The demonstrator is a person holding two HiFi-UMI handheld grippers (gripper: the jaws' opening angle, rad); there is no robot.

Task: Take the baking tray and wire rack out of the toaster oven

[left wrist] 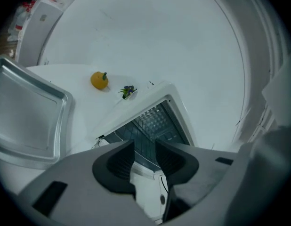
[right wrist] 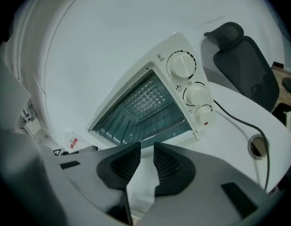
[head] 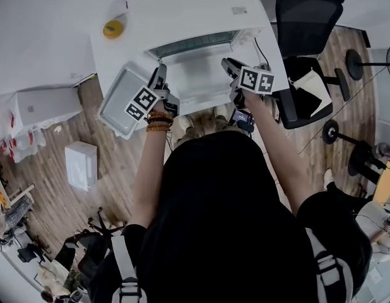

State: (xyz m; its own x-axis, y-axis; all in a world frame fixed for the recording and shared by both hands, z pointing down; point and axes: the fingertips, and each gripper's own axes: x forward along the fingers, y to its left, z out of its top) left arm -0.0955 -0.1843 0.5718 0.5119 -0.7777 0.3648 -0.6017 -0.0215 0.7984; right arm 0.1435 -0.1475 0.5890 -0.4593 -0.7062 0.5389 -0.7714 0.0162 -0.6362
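Standing at the white table, I see the toaster oven (head: 198, 8) with its door (head: 198, 84) dropped open towards the person, and both tools are held up to that opening. I take this as lining up for the next pull. The left gripper (left wrist: 144, 157) hangs before the oven's left front corner, its jaws partly apart with nothing pinched between them. The right gripper (right wrist: 146, 159) sits before the oven's mouth, nearer the knobs (right wrist: 182, 65), its jaws only narrowly parted and likewise empty. The baking tray (head: 122, 96) is already out and lies flat on the table just left of the oven. It is a shallow, dull silver pan with rounded corners and a raised rim, and it is bare inside. The wire rack (right wrist: 136, 121) is inside the oven, not yet taken out, its thin parallel bars showing across the cavity. Behind the oven's left side a small orange ornament (left wrist: 99, 80) stands well clear.
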